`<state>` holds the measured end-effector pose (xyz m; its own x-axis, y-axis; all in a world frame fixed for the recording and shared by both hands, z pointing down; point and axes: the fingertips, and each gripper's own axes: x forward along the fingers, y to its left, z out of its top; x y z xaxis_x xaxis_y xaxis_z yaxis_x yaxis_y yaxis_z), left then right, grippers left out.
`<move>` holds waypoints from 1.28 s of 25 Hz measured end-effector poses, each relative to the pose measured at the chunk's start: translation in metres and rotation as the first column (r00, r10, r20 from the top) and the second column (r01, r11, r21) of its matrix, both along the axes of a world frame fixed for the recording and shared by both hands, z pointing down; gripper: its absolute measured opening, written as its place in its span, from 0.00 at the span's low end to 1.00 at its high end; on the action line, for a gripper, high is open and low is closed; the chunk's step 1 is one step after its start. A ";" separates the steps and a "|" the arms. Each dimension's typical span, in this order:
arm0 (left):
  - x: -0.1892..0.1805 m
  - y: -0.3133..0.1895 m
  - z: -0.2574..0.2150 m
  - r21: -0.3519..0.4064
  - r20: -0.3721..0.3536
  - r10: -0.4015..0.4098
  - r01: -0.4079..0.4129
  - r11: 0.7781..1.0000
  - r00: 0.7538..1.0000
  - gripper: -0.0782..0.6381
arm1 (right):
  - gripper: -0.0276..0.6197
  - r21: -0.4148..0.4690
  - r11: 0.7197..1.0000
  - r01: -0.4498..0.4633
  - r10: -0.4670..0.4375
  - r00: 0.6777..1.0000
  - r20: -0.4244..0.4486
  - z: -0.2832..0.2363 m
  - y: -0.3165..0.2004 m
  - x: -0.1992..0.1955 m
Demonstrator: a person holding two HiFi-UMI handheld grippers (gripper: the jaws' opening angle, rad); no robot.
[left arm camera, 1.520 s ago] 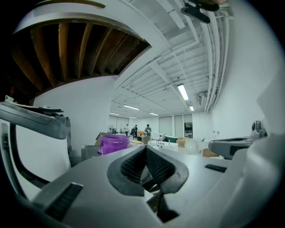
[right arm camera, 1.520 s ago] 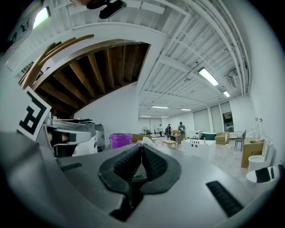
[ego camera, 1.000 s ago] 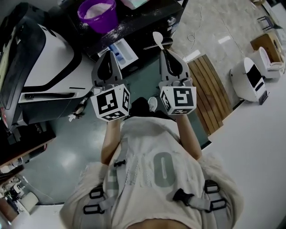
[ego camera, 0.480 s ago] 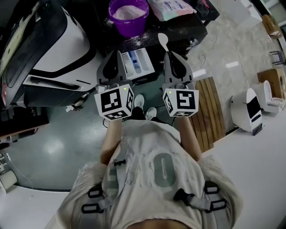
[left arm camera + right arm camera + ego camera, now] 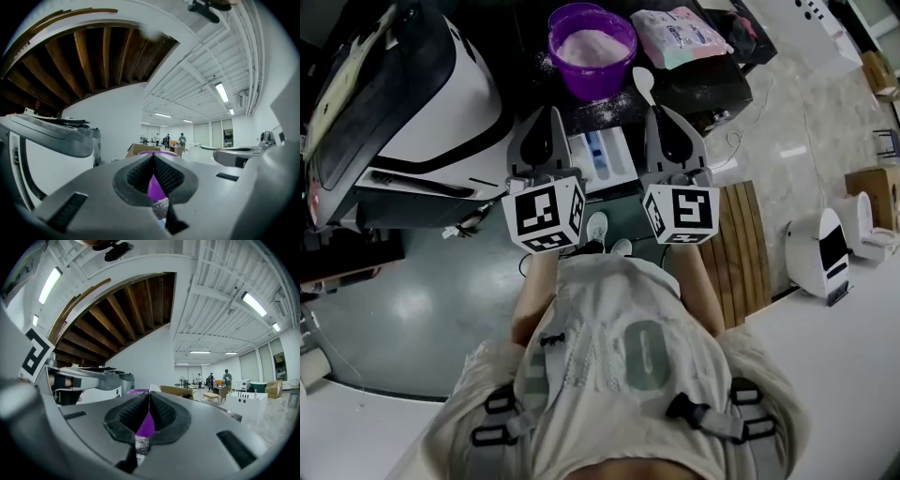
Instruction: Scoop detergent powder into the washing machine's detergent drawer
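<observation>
Upper left of the head view is the washer (image 5: 412, 103), white with a dark lid. Just right of it the left gripper (image 5: 546, 112) points up-frame. Its own view shows the jaws pressed together at the tips with nothing held, just purple peeking through the gap lower down.

Top centre sits the purple tub (image 5: 581, 84) full of pale powder (image 5: 592, 42). Right below it the drawer (image 5: 602, 155) is pulled out, lying between the two grippers.

Then the right gripper (image 5: 659, 109) is clamped on a white spoon (image 5: 644, 81), with the bowl poking out just beside the tub's lower right rim. Can't tell if there's powder on it, but it looks bare to me. A bag (image 5: 680, 37) lies further right.

I'd call this the run-up to the scoop. Next the spoon needs to swing up-left over the rim and dig in, then come down to the drawer level enough not to spill.
</observation>
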<state>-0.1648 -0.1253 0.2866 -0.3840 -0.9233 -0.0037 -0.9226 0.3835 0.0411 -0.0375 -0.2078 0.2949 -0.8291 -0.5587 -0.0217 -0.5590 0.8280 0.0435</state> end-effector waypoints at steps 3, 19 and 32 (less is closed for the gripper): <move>-0.007 -0.010 0.004 -0.007 -0.005 -0.001 0.001 1.000 1.000 0.14 | 0.05 0.000 1.000 0.005 -0.005 1.000 0.010 -0.003 -0.010 -0.009; -0.074 -0.060 0.006 -0.042 0.016 -0.078 0.079 0.996 0.997 0.14 | 0.06 0.039 0.983 0.179 -0.173 0.976 -0.130 -0.029 -0.079 -0.083; -0.097 -0.083 -0.003 -0.100 0.004 -0.111 0.111 0.989 0.994 0.14 | 0.06 -0.079 0.953 0.293 -0.303 0.906 -0.296 -0.022 -0.105 -0.120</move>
